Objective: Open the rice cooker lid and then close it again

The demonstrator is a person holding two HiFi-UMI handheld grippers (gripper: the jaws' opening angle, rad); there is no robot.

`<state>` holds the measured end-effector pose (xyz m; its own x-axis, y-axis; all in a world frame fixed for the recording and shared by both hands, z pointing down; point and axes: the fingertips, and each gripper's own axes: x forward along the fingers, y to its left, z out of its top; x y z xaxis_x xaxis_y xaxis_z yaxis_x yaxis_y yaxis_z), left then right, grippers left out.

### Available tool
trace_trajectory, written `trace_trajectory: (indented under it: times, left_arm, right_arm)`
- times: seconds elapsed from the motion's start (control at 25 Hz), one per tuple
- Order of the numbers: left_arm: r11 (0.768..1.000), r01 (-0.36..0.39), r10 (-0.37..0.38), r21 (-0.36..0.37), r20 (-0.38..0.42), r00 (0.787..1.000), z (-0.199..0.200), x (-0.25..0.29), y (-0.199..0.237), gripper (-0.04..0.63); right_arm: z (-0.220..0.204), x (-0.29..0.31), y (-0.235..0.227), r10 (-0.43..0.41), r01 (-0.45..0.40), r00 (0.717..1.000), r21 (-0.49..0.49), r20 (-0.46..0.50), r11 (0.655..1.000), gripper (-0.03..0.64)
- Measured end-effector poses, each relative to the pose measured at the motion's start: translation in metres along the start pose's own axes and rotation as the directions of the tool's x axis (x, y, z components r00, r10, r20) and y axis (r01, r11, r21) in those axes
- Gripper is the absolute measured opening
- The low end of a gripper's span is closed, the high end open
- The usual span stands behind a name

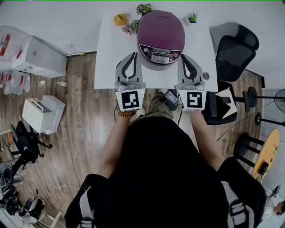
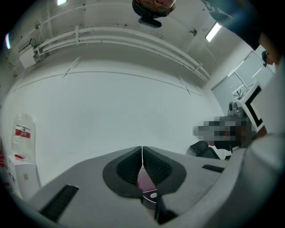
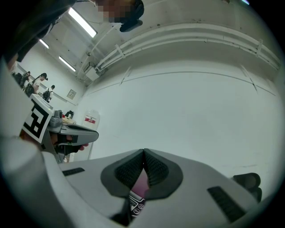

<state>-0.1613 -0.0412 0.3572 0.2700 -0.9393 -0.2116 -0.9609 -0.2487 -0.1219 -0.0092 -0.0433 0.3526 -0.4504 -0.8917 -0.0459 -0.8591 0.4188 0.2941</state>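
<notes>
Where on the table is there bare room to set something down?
Left strip of the table, between its edge and the left tongs, in front of the orange ornament. Right strip beyond the right tongs, in front of the potted plant. Crowded behind the rice cooker.

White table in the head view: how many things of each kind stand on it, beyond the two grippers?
Rice cooker: 1
Small plants: 3
Orange round thing: 1
Total: 5
</notes>
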Motion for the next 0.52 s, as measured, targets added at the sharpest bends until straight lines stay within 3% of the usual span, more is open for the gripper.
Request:
trace_trajectory:
  times: [0.52]
  left_arm:
    - [1.000, -0.013, 0.013, -0.008, -0.014, 1.000, -0.007, 0.004, 0.007, 0.025]
  right_arm:
    - [-0.017, 0.008, -0.003, -0.011, 0.011, 0.999, 0.012, -0.045, 1.000, 0.029]
